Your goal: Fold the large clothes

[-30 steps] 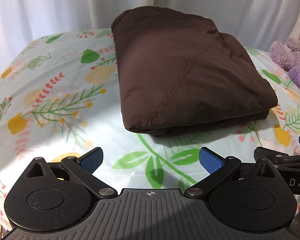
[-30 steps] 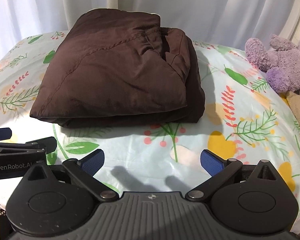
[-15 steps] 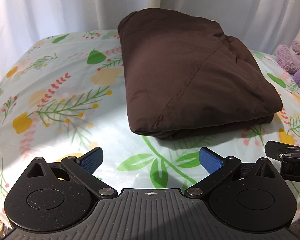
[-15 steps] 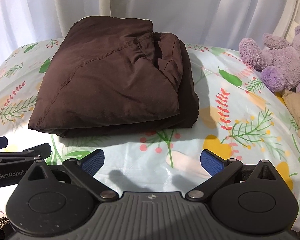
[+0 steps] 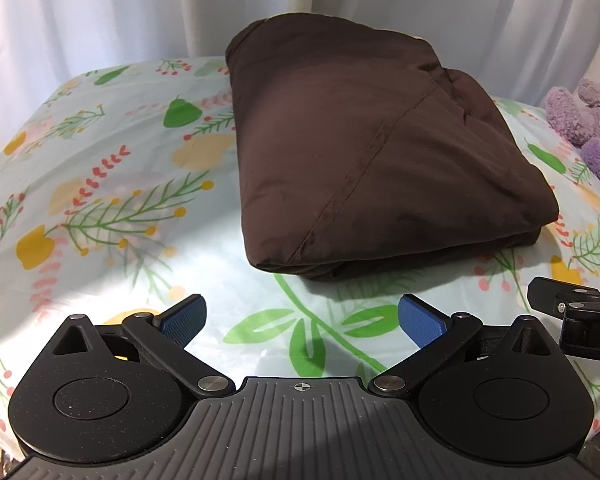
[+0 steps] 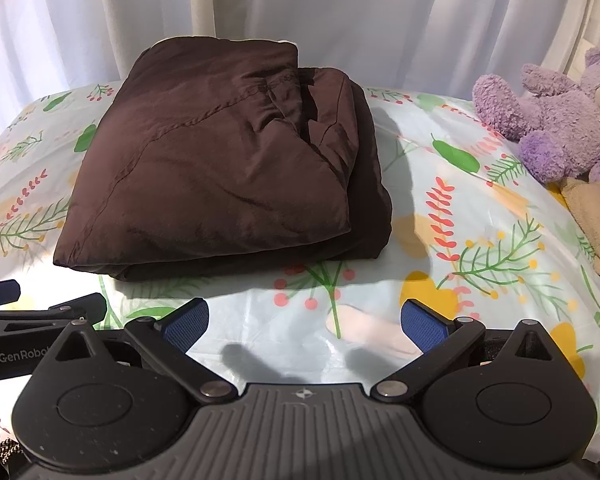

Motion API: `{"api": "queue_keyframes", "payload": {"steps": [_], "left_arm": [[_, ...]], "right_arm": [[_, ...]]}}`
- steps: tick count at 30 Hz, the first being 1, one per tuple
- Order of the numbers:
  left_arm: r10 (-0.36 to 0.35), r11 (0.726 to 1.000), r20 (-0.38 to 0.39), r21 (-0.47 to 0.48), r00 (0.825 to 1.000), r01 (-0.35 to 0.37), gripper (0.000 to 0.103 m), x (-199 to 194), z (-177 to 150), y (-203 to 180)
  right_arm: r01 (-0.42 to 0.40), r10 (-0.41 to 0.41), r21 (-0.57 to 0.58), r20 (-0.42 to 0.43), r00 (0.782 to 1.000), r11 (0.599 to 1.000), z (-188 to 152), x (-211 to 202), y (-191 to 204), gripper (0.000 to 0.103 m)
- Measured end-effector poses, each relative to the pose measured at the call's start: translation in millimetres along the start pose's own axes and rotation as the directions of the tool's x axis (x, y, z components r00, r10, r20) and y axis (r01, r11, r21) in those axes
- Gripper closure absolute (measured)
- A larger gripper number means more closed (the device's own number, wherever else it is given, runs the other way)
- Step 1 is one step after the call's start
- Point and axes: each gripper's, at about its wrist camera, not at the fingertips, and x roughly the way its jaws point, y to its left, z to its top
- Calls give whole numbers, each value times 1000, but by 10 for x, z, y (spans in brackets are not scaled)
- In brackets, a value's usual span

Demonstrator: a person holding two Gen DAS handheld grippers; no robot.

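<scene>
A dark brown garment (image 5: 372, 168) lies folded into a thick rectangle on the floral sheet (image 5: 112, 200); it also shows in the right wrist view (image 6: 224, 172). My left gripper (image 5: 302, 318) is open and empty, held short of the garment's near edge. My right gripper (image 6: 304, 320) is open and empty, also short of the near edge. Each gripper's side shows in the other's view: the right one at the right edge (image 5: 572, 312), the left one at the left edge (image 6: 28, 320).
A purple plush bear (image 6: 556, 120) and a beige plush toy (image 6: 596, 216) lie at the right of the bed. White curtains (image 6: 340, 12) hang behind the bed. The sheet's near edge runs below both grippers.
Both grippers have drawn back and risen slightly from the garment, which now sits farther off in both views. The garment has not moved. Both grippers stay open.
</scene>
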Motion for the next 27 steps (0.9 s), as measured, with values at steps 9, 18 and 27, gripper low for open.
{"api": "queue_keyframes", "payload": {"steps": [9, 18, 27], "left_arm": [[-9, 1000, -4, 0, 1000, 9, 0, 12, 8, -26], [2, 1000, 1, 8, 1000, -2, 0, 16, 24, -59], [2, 1000, -4, 16, 1000, -2, 0, 33, 51, -77]], "right_arm": [[-4, 4, 3, 0, 1000, 1000, 3, 5, -10, 1], [-7, 7, 8, 5, 1000, 1000, 20, 15, -40, 1], [-13, 13, 15, 10, 1000, 1000, 50, 13, -53, 1]]}}
